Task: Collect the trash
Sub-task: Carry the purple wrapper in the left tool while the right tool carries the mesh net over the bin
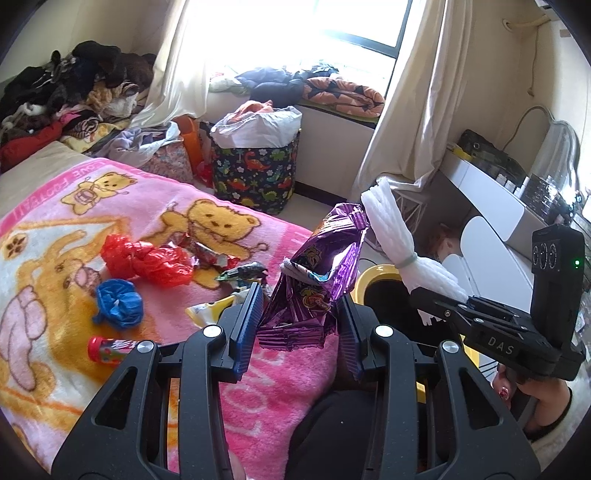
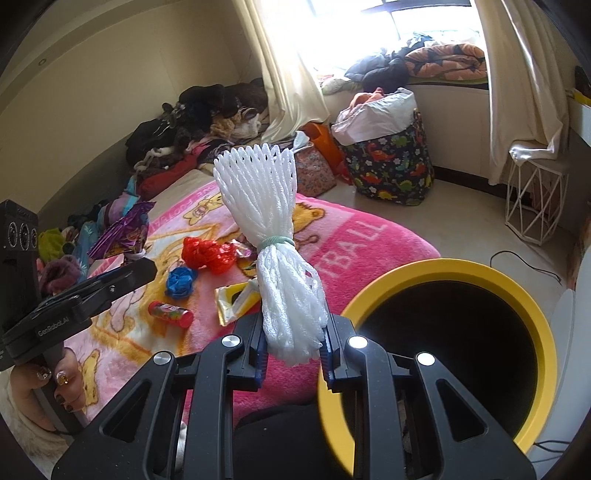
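Pink fleece printed with yellow bears covers the bed (image 1: 110, 229), and loose trash is scattered on it: a red plastic bag (image 1: 147, 260), a blue bag (image 1: 119, 302), a red tube (image 1: 107, 349) and a yellow wrapper (image 2: 236, 299). A crumpled purple foil wrapper (image 1: 317, 273) is clamped in the left gripper (image 1: 299, 317), held above the blanket's edge. A white foam net bundle (image 2: 280, 258) is pinched by the right gripper (image 2: 293, 347), just beside the yellow-rimmed bin (image 2: 436, 269) on the floor. Clothes are heaped by the wall (image 2: 192, 125), and a dinosaur-print hamper (image 1: 255, 173) is seen under the curtained window (image 1: 325, 26).
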